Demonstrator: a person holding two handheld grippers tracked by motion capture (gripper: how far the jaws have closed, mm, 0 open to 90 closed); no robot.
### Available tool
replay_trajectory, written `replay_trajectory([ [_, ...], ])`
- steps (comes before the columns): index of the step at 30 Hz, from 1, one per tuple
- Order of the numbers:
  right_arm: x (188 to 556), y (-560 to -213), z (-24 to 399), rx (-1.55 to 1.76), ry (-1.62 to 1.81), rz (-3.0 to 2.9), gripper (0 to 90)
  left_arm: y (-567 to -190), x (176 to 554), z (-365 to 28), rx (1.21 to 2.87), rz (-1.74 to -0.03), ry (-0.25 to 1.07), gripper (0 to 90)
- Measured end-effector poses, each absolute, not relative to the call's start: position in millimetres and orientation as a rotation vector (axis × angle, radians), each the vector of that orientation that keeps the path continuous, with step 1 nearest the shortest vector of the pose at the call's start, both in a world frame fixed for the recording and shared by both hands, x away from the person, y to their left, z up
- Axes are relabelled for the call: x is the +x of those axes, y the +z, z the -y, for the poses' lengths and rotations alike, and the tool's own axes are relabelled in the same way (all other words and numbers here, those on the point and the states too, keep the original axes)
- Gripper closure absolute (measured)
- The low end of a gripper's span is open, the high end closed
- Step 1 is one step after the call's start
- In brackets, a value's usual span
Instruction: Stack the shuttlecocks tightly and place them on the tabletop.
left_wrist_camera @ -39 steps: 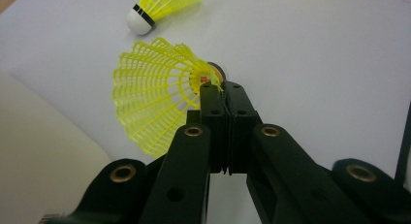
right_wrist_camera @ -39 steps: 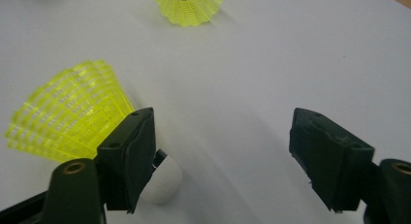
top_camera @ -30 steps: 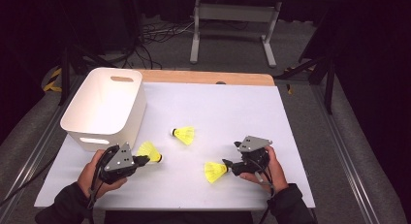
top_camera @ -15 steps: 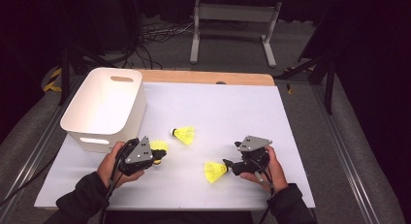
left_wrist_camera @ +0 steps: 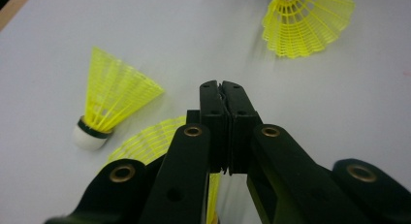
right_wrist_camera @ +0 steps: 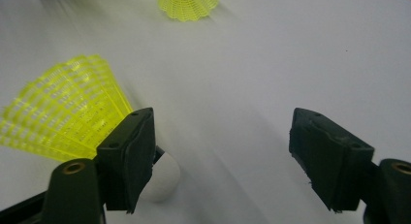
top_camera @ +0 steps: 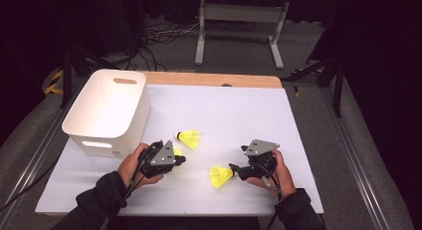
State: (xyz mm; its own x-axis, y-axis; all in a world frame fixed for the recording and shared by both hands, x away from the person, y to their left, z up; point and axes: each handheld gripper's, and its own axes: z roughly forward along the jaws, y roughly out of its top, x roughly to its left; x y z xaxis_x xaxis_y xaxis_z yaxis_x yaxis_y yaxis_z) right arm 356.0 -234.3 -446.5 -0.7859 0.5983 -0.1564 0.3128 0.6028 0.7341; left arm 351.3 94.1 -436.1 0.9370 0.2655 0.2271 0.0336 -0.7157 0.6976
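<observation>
Three yellow shuttlecocks are on the white table sheet (top_camera: pixel 249 110). My left gripper (top_camera: pixel 181 159) (left_wrist_camera: pixel 223 88) is shut. One shuttlecock's yellow skirt (top_camera: pixel 175 151) (left_wrist_camera: pixel 145 146) shows under its jaws and runs on between its arms, so it looks pinched by the skirt. A second shuttlecock (top_camera: pixel 189 138) (left_wrist_camera: pixel 114 98) lies just beyond it. My right gripper (top_camera: pixel 234 169) (right_wrist_camera: pixel 223 151) stands open and low over the sheet. The third shuttlecock (top_camera: pixel 219 176) (right_wrist_camera: pixel 63 107) lies at its tips, its white cork (right_wrist_camera: pixel 165 183) against the inner side of the left jaw.
A white bin (top_camera: pixel 107 110) with handle slots stands at the table's left, close behind my left hand. A wooden strip (top_camera: pixel 214 79) runs along the far edge. Beyond the table are a metal stand and cables on the floor.
My left hand and its shut gripper have slid to the right, toward the table's middle, and the yellow skirt at its jaws came along. The right gripper has kept still.
</observation>
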Motion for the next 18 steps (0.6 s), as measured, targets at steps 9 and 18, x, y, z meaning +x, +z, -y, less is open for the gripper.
replay_trajectory([
  [9, 355.6, -446.0, 234.1, 0.730, 1.010, -2.443, 25.9, -446.1, 349.7, -72.3, 2.410, -0.147, 0.371, 89.7],
  [18, 355.3, -446.2, 233.7, 0.727, 1.005, -2.446, 25.9, -455.7, 353.4, -59.0, 2.449, -0.136, 0.340, 89.7],
])
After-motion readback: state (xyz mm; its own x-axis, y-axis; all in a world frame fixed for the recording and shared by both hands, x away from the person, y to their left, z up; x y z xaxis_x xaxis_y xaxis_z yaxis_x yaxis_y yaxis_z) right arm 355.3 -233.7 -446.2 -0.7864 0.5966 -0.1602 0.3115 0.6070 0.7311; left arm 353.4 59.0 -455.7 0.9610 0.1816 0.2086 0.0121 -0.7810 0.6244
